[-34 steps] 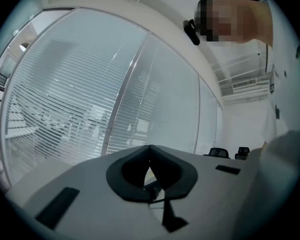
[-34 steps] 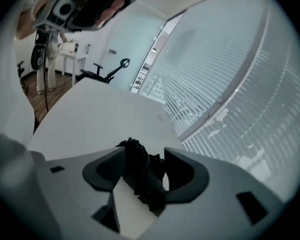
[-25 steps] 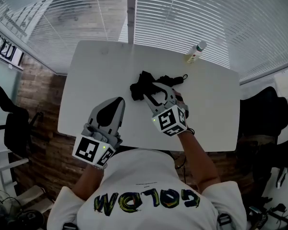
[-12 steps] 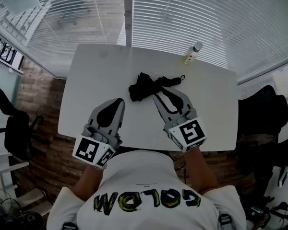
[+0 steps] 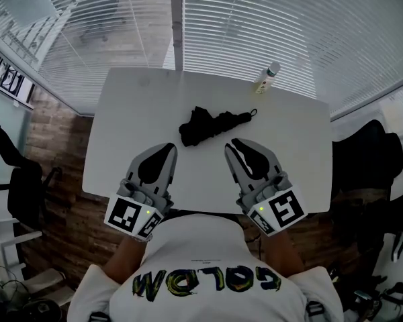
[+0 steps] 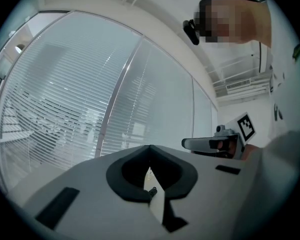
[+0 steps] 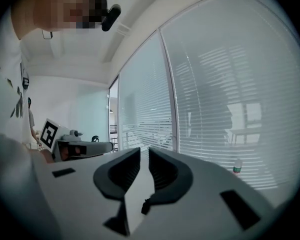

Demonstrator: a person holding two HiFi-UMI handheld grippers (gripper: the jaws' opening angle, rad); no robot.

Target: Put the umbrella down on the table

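The folded black umbrella (image 5: 211, 124) lies on the white table (image 5: 127, 119), near its middle, with its strap end pointing right. My right gripper (image 5: 234, 143) hovers on the near side of it, apart from it. Its jaws have just been closing and now stand shut with nothing between them (image 7: 144, 150). My left gripper (image 5: 168, 147) hangs to the left at about the same height, also shut and empty (image 6: 149, 146). Each gripper view shows only windows and the other gripper, not the umbrella.
A small clear bottle (image 5: 268, 76) stands at the table's far right edge, also in the right gripper view (image 7: 236, 166). Window blinds run behind the table. Black office chairs stand at the left (image 5: 13, 173) and the right (image 5: 363, 159).
My right gripper has come off the umbrella, pulled back toward me and risen, rolling as it went, and its jaws have closed. The umbrella stays on the table. The left gripper has barely moved.
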